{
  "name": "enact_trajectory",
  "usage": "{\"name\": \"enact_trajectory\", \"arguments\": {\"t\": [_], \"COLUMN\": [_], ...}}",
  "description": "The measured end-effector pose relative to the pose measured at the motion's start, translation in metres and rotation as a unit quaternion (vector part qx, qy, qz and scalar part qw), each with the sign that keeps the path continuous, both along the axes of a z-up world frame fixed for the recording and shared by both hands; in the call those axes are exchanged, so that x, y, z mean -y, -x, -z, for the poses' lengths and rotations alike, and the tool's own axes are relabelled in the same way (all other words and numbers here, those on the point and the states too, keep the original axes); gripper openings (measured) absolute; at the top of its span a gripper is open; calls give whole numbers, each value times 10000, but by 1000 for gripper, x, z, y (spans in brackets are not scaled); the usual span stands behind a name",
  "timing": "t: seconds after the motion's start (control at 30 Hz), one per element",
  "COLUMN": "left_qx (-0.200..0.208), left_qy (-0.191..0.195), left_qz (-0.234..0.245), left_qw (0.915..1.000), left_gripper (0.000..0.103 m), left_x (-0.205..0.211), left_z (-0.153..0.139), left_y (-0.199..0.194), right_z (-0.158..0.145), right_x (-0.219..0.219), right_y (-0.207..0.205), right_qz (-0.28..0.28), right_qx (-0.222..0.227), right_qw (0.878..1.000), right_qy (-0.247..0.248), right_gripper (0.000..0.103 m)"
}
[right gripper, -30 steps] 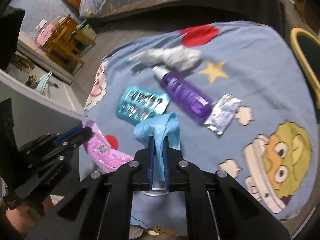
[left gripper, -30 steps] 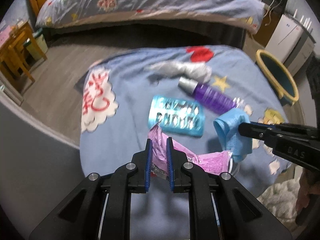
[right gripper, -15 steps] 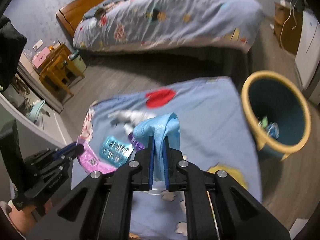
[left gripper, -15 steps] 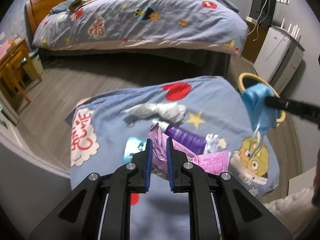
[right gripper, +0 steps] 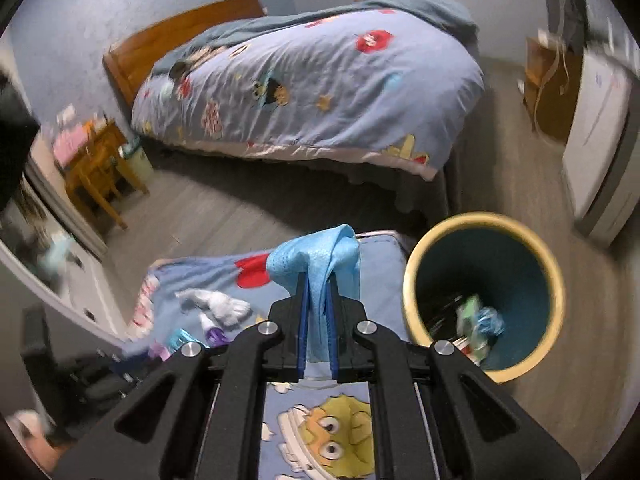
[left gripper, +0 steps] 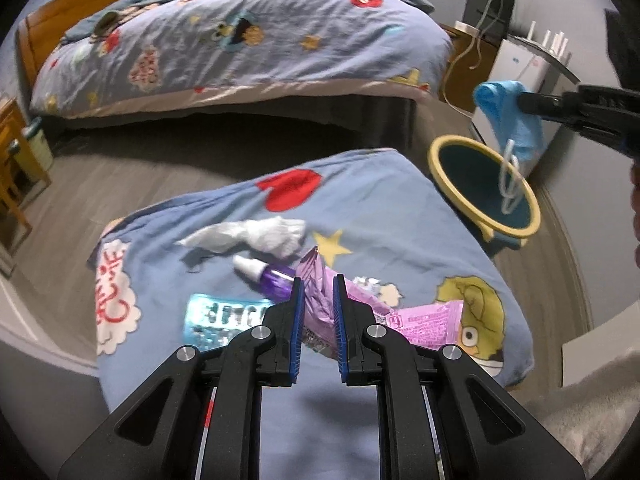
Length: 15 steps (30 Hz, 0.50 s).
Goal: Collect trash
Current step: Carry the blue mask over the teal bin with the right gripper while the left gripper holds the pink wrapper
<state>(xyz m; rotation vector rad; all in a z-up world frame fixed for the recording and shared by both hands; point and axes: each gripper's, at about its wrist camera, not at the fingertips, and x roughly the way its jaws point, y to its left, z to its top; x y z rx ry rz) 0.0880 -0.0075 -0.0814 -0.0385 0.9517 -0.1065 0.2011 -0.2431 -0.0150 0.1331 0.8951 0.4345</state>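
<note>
My right tongs (right gripper: 316, 300) are clenched on the crumpled blue face mask (right gripper: 316, 264); my left tongs (left gripper: 316, 300) grip the pink foil wrapper (left gripper: 424, 322). I should centre the mask over the yellow-rimmed teal bin (right gripper: 416, 276), lower right of frame, before releasing.

You're getting dim, cool, even indoor light with soft shadows under the bed (right gripper: 304, 80). Fisheye is bending both views hard, with dark vignetting at the corners. Right wrist view is smearing with motion blur toward its edges, around the bin (right gripper: 416, 264); left is staying sharper.
</note>
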Motion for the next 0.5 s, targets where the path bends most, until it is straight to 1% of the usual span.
{"name": "enact_trajectory", "arguments": {"t": [0.03,0.1,0.27,0.37,0.5], "left_qx": [-8,-26,-74,-32,33], "left_qy": [-40,-126,-117,-332,-420], "left_qz": [49,162,305,528,751], "left_qw": [10000,9998,9994,9980,9963], "left_gripper": [15,15,15,15,15], "left_x": [3,13,33,52,73], "left_z": [1,3,6,5,2], "left_y": [0,-4,-15,-23,-37], "right_z": [6,9,14,18,21], "right_x": [5,9,23,30,52], "right_y": [-4,-9,-19,-23,-30], "right_qz": [45,73,91,134,308], "right_qx": [-106,-139,-192,-213,-280], "right_qw": [9999,9999,9997,9997,9989], "right_qy": [-68,-50,-122,-33,-217], "right_gripper": [8,8,8,8,8]}}
